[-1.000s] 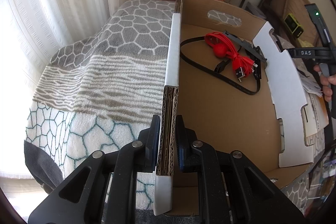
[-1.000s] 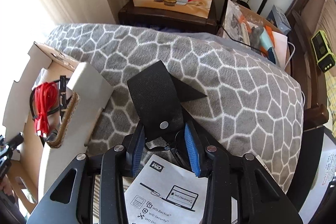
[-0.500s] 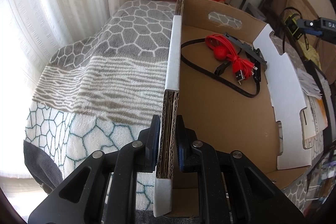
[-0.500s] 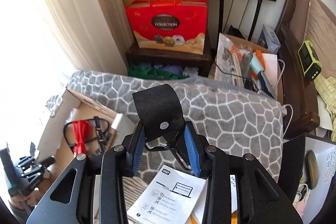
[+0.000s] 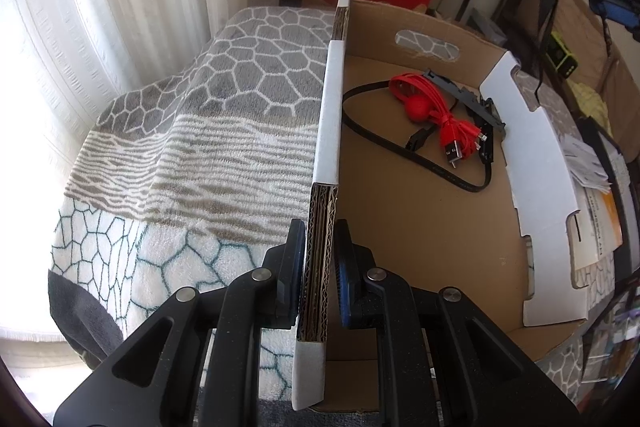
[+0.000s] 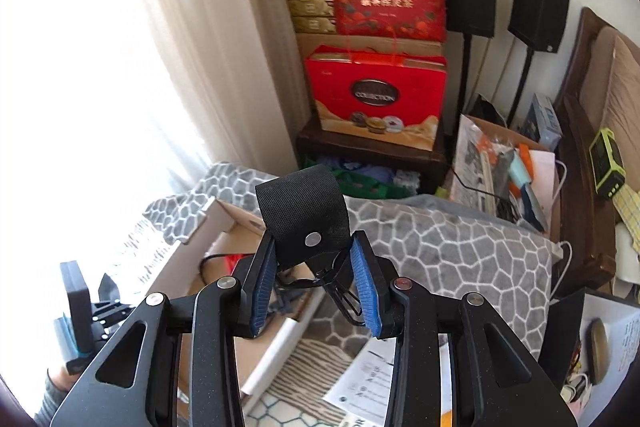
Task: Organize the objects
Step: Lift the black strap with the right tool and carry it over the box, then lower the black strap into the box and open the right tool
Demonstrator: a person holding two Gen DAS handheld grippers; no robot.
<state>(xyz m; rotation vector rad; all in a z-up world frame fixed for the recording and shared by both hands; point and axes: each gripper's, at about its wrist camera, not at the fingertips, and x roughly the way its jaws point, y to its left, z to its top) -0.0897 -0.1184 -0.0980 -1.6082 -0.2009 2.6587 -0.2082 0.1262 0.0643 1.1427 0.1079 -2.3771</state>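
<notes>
right wrist view, black strap (image 6: 301, 217) clamped between right hand-held gripper (image 6: 316, 285) pads

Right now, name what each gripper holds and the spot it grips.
The left gripper clamps the cardboard box by its side wall's top edge. The right gripper holds a black strap by its snap-buttoned end, near the metal clip.

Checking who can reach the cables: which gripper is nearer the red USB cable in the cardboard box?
Left. The left gripper is clamped on the cardboard box wall, with the red USB cable just ahead. The right gripper hangs above the box, holding a black strap.
</notes>
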